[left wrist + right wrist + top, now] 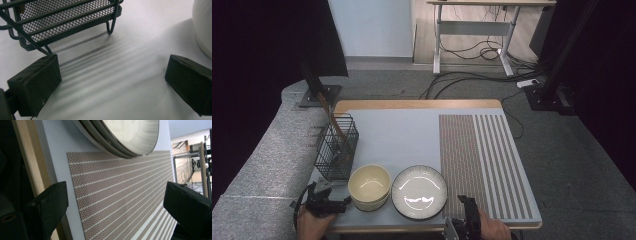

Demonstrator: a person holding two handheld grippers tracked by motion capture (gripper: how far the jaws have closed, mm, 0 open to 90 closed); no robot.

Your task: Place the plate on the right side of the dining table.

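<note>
Bowls (369, 186), cream-coloured and stacked, sit near the front edge of the table (412, 130), just right of the black wire mesh basket (335, 146) by the left edge. They look glossy and plain inside, and I can't count how many are in the stack. Right beside them, maybe touching, is a stack of shallow plates (419, 192) with a pale shiny face and a darker rim.

My left gripper (331, 196) is at the front left corner, low over the table, jaws spread wide with nothing between them. In the left gripper view (112, 82) the basket's foot is just ahead of one jaw and the white curve of a bowl (203, 27) is off to the other side, not touching.

My right gripper (464, 210) is at the front edge, also wide open and empty, hanging over the brown striped placemat (482, 160) just right of the plates. The right gripper view (115, 212) looks along the placemat (120, 192) with the plates' edge (117, 142) close by.
</note>
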